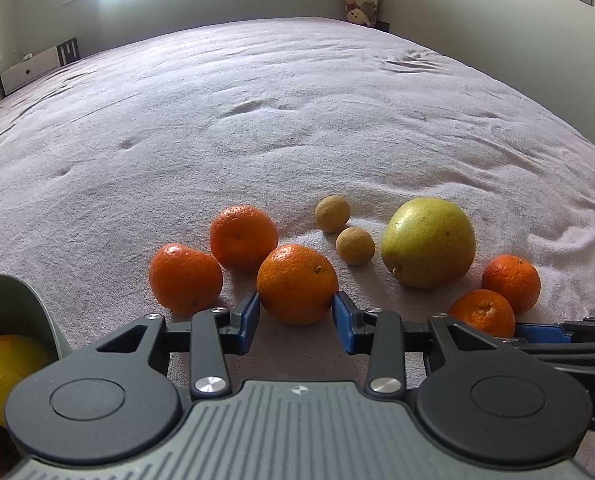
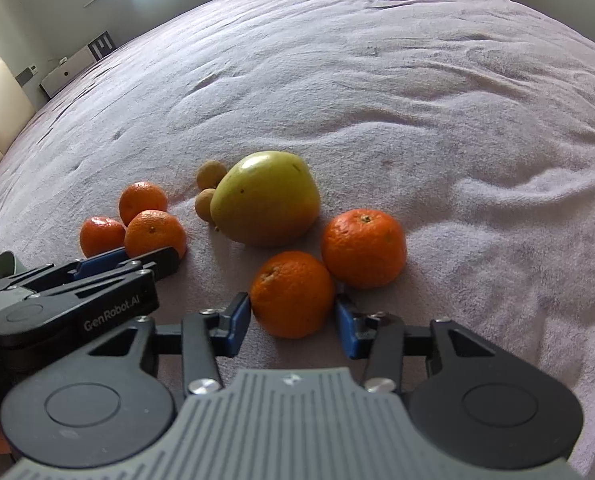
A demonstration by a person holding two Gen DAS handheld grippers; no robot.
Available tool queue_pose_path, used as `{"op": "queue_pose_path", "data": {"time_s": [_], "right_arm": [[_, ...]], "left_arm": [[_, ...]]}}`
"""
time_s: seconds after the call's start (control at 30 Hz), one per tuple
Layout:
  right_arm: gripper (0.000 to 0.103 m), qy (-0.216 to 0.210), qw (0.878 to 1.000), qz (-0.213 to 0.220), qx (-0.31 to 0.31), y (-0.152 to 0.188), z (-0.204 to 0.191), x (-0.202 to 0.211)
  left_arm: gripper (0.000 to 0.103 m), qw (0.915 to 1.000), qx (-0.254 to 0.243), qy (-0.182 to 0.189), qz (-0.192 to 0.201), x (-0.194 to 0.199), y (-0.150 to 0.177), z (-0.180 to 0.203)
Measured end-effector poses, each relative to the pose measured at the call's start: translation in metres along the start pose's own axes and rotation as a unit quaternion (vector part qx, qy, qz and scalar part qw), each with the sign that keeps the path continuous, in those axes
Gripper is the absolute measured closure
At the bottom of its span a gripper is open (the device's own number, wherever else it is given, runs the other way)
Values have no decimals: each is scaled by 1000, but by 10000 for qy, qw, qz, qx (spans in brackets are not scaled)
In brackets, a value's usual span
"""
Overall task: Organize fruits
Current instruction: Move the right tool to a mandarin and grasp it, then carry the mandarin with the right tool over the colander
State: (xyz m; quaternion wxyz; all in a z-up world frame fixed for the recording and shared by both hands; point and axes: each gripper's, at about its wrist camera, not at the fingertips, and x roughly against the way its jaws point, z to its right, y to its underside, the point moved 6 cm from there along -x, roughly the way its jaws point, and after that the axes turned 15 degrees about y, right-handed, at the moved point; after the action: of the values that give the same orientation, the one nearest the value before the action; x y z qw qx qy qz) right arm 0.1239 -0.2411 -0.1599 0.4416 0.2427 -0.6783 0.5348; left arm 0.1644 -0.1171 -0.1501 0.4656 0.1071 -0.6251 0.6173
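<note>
Several mandarins, a green pear [image 1: 428,242] and two small tan longans [image 1: 332,213] lie on a lilac blanket. My left gripper [image 1: 296,309] has its blue pads against both sides of a mandarin [image 1: 296,283] that rests on the blanket. Two more mandarins [image 1: 185,278] lie to its left. My right gripper [image 2: 293,312] is closed around another mandarin [image 2: 292,294], also on the blanket, with a second mandarin [image 2: 364,249] touching it on the right. The pear [image 2: 265,199] sits just beyond. The left gripper's fingers [image 2: 137,258] show in the right wrist view.
A grey-green bowl [image 1: 25,312] holding a yellow fruit [image 1: 5,376] stands at the near left. The blanket [image 1: 297,120] stretches far ahead. A white box [image 1: 29,70] and a wall lie at the far left.
</note>
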Motion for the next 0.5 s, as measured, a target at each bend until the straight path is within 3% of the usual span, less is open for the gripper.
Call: {"op": "queue_pose_path", "data": {"time_s": [0.5], "right_arm": [[61, -253, 9997, -55, 32, 2, -11, 16]], "left_arm": [[65, 9998, 141, -111, 5, 36, -5, 4]]}}
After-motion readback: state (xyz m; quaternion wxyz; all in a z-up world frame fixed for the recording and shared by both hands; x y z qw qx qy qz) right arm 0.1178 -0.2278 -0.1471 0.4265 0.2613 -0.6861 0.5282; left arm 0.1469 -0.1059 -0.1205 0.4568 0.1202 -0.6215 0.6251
